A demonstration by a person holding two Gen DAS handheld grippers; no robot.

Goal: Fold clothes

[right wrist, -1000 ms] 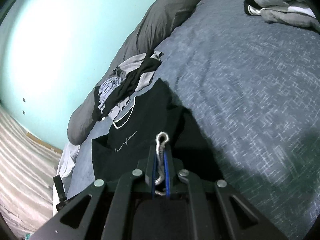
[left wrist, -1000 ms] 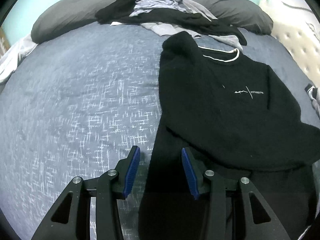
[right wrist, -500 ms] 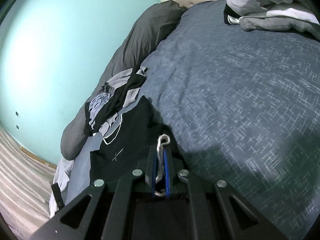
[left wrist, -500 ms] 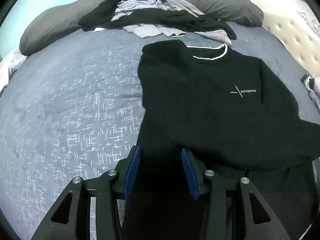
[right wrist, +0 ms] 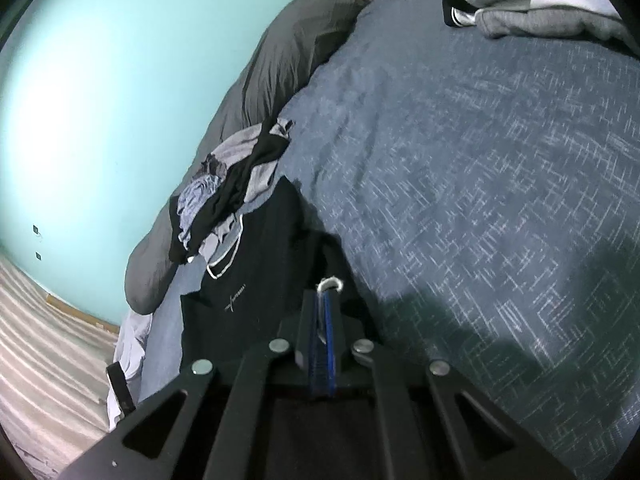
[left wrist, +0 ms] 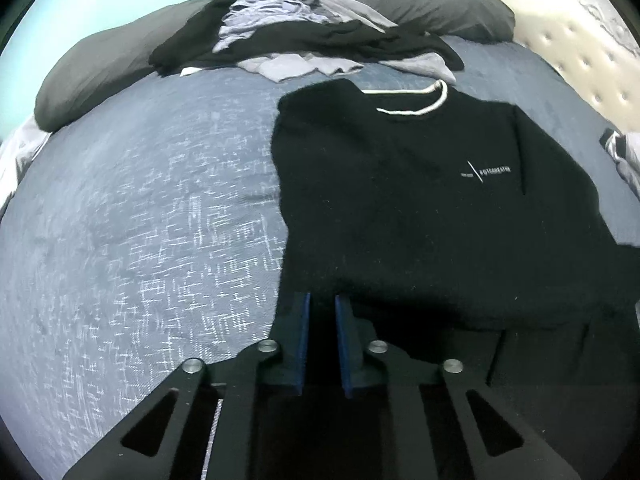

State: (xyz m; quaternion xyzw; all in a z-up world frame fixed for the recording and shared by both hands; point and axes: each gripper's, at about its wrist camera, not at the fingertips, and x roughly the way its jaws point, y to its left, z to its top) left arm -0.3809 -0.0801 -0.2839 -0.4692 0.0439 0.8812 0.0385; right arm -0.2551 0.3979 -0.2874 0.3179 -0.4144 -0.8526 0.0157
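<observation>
Black sweater (left wrist: 400, 200) lies front-up on the bed (left wrist: 140, 220). Left gripper (left wrist: 322, 308): jaws nearly closed around the hem edge, grip uncertain. Right gripper (right wrist: 325, 300): jaws clamped on a white-trimmed cuff (right wrist: 330, 282). Judgement: confirm the left grip, keep both edges taut, move both hands level.

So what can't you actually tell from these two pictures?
- Left wrist view: whether the left gripper grips the black sweater; dark cloth between the narrow jaws is indistinct.
- Same view: the sweater's chest lettering is too small.
- Right wrist view: the folded grey clothes are cut off by the frame edge.
</observation>
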